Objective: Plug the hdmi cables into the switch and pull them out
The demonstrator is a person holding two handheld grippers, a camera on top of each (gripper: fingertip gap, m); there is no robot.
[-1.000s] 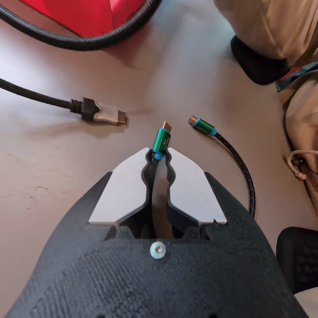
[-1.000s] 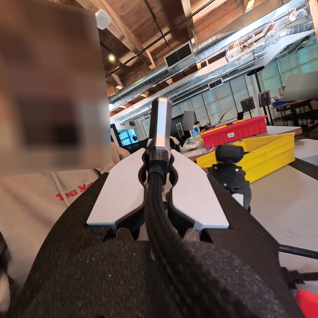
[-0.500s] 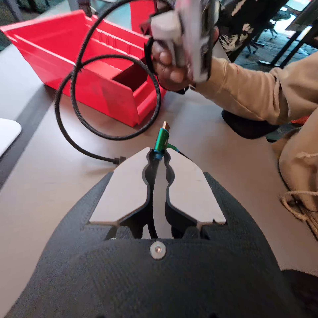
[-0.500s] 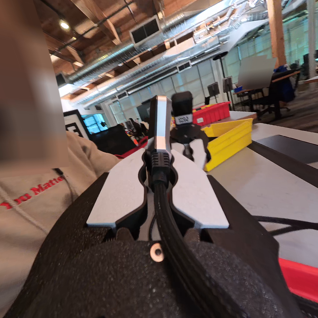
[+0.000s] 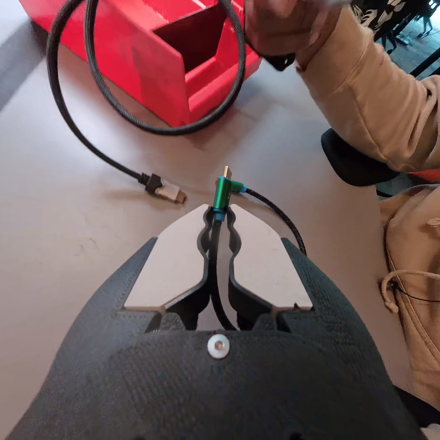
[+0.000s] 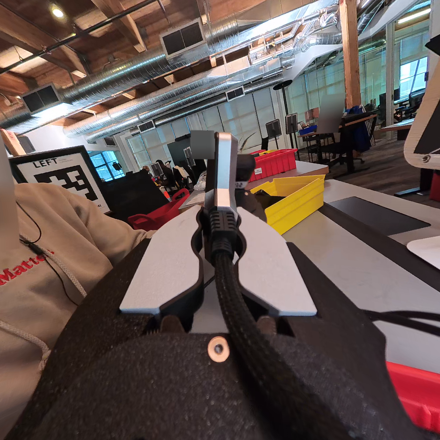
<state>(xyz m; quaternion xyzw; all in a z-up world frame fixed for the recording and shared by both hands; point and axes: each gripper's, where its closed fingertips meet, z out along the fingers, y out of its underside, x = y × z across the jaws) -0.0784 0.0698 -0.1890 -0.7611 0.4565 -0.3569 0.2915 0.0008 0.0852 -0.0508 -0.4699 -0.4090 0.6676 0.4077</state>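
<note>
My left gripper (image 5: 219, 209) is shut on a thin braided cable just behind its green plug (image 5: 222, 192), which points forward above the table. The cable's other green plug (image 5: 238, 186) lies on the table just behind it. My right gripper (image 6: 220, 213) is shut on the black strain relief of a thick braided cable; its silver plug (image 6: 225, 169) sticks up and forward, raised above the table. That cable's other silver plug (image 5: 166, 190) lies on the table left of the green one, its black cable (image 5: 71, 114) looping up. No switch shows in either view.
A red bin (image 5: 147, 59) stands on the grey table (image 5: 71, 226) behind the cables. The person's tan sleeve (image 5: 357, 90) and hand cross the upper right. A yellow bin (image 6: 295, 202), a red basket (image 6: 157, 214) and a dark mat (image 6: 381, 219) lie ahead of the right gripper. One gripper's finger ends stand about 15 cm off the other's.
The left gripper has tipped up and back down over the table, still holding the green plug. The right gripper has swung to the right, keeping the silver plug raised.
</note>
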